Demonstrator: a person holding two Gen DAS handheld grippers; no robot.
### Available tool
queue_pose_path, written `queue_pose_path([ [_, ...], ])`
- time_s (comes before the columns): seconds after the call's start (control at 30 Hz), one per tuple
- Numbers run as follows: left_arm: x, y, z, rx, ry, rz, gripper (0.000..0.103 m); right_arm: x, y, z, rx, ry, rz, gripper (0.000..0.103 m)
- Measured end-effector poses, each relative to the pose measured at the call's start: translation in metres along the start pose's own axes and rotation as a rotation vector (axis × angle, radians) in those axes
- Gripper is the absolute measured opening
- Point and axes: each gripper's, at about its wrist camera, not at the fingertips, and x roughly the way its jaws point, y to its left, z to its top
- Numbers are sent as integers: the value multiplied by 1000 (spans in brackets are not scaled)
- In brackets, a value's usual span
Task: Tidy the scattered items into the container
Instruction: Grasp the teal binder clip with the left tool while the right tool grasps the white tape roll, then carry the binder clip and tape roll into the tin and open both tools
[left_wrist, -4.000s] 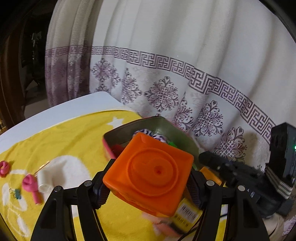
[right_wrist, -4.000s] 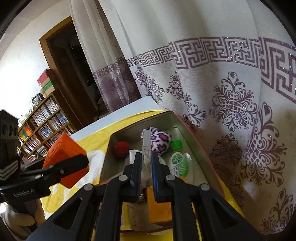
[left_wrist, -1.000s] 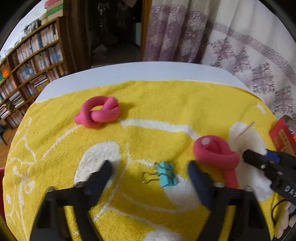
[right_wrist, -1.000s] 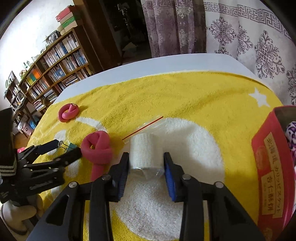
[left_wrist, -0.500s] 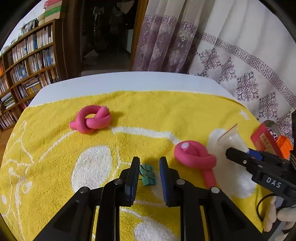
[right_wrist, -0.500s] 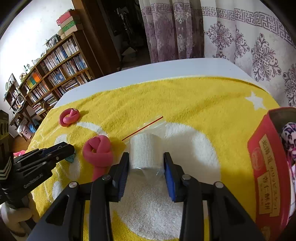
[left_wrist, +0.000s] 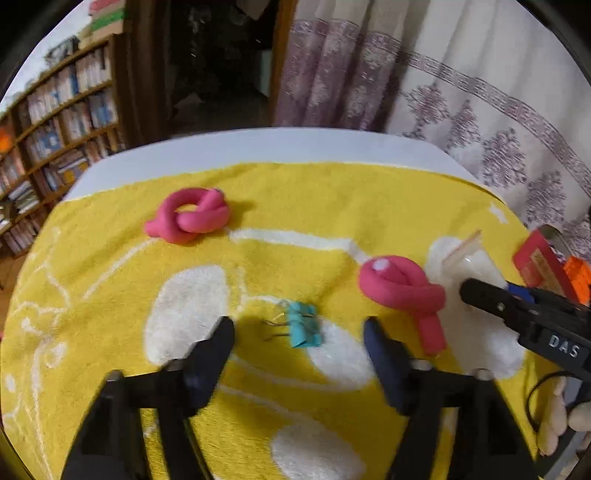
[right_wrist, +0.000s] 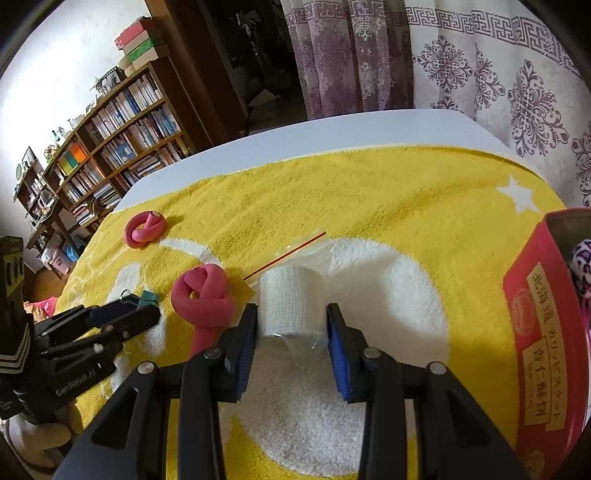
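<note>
A teal binder clip (left_wrist: 303, 329) lies on the yellow towel (left_wrist: 332, 206) between the fingers of my left gripper (left_wrist: 297, 332). Its jaws are opening and the pads stand clear of the clip. My right gripper (right_wrist: 291, 314) is shut on a white bandage roll (right_wrist: 291, 299) in a clear plastic bag, which rests on the towel. A knotted pink foam roller (right_wrist: 203, 291) lies between the two grippers, and a second one (right_wrist: 144, 229) sits farther back on the left. The red tin (right_wrist: 535, 332) stands at the right edge.
Inside the tin I see an orange block (left_wrist: 578, 277) and a purple spotted plush (right_wrist: 581, 266). The white table edge (right_wrist: 332, 129) runs behind the towel. Patterned curtains hang at the back right, and bookshelves (right_wrist: 122, 122) stand at the back left.
The left jaws, shut just short of the binder clip half a second ago, have swung wide apart around it. The right gripper keeps its grip on the bandage roll and has not moved.
</note>
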Motion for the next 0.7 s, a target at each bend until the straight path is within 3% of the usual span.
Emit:
queue_pose_path([
  [0.1,9,1,1,-3,28,-22,73,1,0,0,3,3,-2,39],
  [0.13,9,0,2,4,25,-19,65,2,0,0,3,4,-3,39],
  [0.17,8,-1,3,9,17,-32,34,2,0,-1,2,4,-4,39],
  [0.4,-1,-4,-1,11,5,-92,34,-3,-2,0,8,-21,-18,39],
  [0.7,-16,-11,9,22,-28,-110,34,-17,-2,5,19,-66,-9,39],
])
